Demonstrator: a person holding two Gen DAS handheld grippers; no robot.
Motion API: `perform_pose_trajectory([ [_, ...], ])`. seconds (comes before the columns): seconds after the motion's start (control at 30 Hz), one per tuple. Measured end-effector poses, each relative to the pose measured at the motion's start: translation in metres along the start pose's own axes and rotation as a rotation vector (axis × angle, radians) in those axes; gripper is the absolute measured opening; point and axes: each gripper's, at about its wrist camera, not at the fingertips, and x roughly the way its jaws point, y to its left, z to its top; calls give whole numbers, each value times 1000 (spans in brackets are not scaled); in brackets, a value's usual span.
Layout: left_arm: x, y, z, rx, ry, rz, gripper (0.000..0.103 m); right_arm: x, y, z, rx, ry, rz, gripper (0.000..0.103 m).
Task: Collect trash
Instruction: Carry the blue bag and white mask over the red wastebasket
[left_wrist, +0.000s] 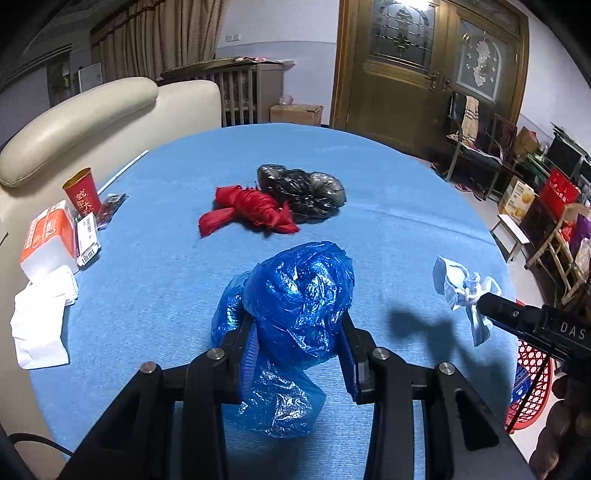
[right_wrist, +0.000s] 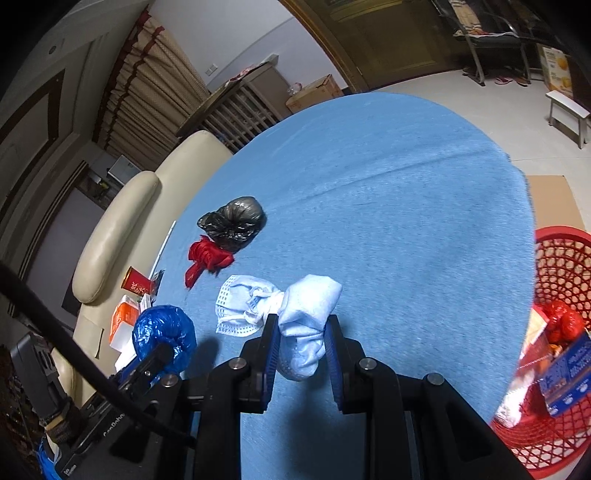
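Observation:
My left gripper (left_wrist: 295, 328) is shut on a crumpled blue plastic bag (left_wrist: 291, 291), held just above the blue tablecloth (left_wrist: 388, 221); it also shows in the right wrist view (right_wrist: 164, 338). My right gripper (right_wrist: 301, 326) is shut on a knotted light-blue face mask bundle (right_wrist: 295, 306), held above the table; the bundle shows at the right of the left wrist view (left_wrist: 461, 286). A red plastic bag (left_wrist: 247, 214) and a black plastic bag (left_wrist: 306, 192) lie together at mid-table.
A red mesh basket (right_wrist: 554, 277) with trash in it stands on the floor right of the table. A red paper cup (left_wrist: 83, 194), an orange-white carton (left_wrist: 48, 236) and white tissues (left_wrist: 37, 325) sit at the table's left edge. A cream sofa (left_wrist: 92, 110) is behind.

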Motion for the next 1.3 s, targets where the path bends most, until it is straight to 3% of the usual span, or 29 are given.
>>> perform_pose_trajectory([
  [0.83,1,-37,-1,81,11,-39,40,-49,-39,-6,39,-61,-86,26],
  [1.3,2,-69,0,139,16,-74,40,-91,-87,-5,104,-132,-174,26],
])
